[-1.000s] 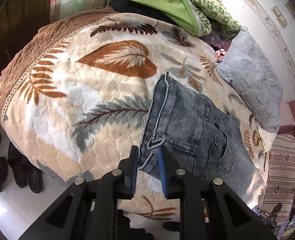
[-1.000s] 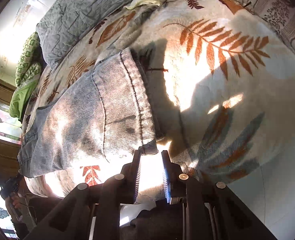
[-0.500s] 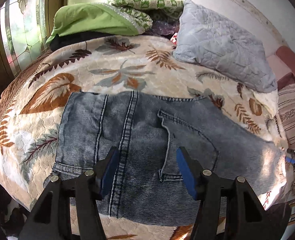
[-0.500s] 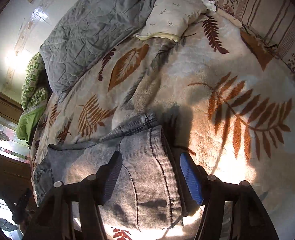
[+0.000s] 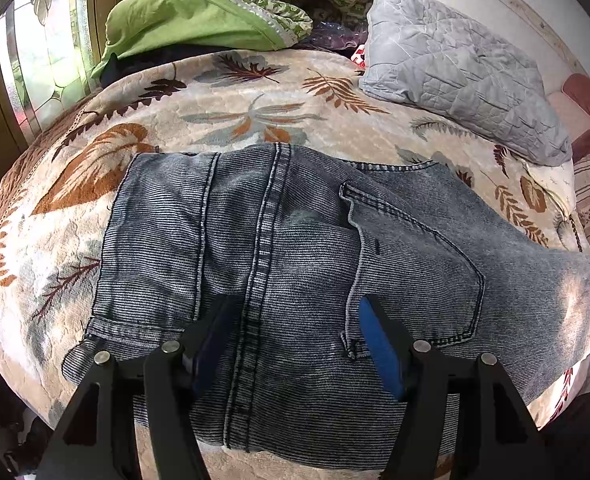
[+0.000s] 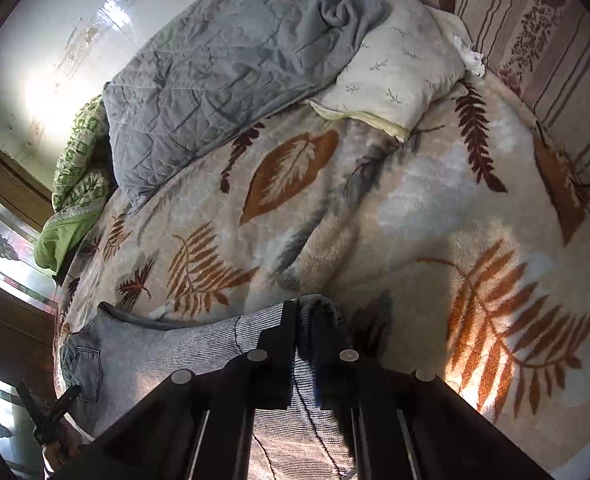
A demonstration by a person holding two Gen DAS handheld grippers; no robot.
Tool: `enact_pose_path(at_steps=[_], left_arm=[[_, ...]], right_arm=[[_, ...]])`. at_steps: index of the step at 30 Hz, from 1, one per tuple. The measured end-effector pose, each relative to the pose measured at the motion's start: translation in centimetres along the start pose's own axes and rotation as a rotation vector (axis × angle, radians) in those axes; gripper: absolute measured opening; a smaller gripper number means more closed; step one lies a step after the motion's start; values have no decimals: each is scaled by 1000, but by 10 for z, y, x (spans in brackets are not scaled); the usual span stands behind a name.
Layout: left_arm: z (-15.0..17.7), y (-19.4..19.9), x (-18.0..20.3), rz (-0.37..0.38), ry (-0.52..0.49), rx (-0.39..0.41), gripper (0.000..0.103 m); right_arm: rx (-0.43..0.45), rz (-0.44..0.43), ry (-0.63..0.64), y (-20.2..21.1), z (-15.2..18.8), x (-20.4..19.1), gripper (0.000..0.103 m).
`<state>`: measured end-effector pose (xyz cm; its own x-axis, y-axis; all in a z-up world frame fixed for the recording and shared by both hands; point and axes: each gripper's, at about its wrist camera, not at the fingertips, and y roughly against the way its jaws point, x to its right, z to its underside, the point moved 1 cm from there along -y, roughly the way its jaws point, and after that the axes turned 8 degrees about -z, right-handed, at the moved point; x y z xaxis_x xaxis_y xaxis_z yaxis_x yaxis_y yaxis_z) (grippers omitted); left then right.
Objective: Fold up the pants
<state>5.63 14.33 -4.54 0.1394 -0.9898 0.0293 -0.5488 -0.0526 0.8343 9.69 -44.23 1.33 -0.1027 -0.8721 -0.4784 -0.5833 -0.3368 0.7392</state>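
Denim pants [image 5: 295, 248], right tongs [image 6: 304, 320] now clenched on hem, left tongs [image 5: 291, 332] opening above.

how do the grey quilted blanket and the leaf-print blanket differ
The grey quilted blanket is plain and bunched at the head of the bed; the leaf-print blanket is cream, fluffy, and spread flat. The jeans lie on the leaf-print blanket, not the grey one. Both are bedding.

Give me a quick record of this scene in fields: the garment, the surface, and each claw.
garment: jeans, spread flat, back pocket up
surface: leaf-print blanket on a bed
left claw: jaws opening over the jeans, pads clear of the denim
right claw: shut on the jeans' leg end
nearby: grey quilted pillow
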Motion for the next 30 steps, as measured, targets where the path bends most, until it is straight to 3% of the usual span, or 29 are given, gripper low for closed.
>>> enact_pose_path(at_steps=[1,4,9,11,13,14,16,17,19,20,23,25,28,30], left_arm=[[-2,3,1,6,18,5,66],[-7,20,10,54,40,51,66],[-10,39,34,100,-21,122,76],[-6,23,42,61,-56,76,76],[1,-13,45,-62,-114,-44,76],[3,-21,46,-81,-131,-42,76],[1,-11,52,-105,-157,-4,76],[-1,-4,53,-83,-145,7,76],[-6,19,50,-19,-111,82,76],[-7,30,49,-8,-110,120,76],[-2,47,37,-17,-88,177,79],[3,34,26,-55,-65,137,79],[11,-1,9,-80,-5,16,79],[15,-6,6,-79,4,38,82]], right_arm=[[-3,27,14,-8,2,1,6],[-163,93,-44,-47,17,26,8],[-65,164,-4,-15,27,15,13],[-10,152,36,8,29,-3,14],[-10,37,29,22,37,-19,14],[-30,-27,21,22,43,-25,17],[-105,-68,-6,6,63,-30,38],[-161,-17,-14,-9,73,-26,62],[-234,128,-7,-35,91,-12,60],[-210,135,8,-34,93,-14,59],[-130,184,63,-16,77,-45,59],[-79,184,176,-8,64,-84,59],[-92,46,308,-24,52,-149,59],[-155,-65,371,-55,50,-194,59]])
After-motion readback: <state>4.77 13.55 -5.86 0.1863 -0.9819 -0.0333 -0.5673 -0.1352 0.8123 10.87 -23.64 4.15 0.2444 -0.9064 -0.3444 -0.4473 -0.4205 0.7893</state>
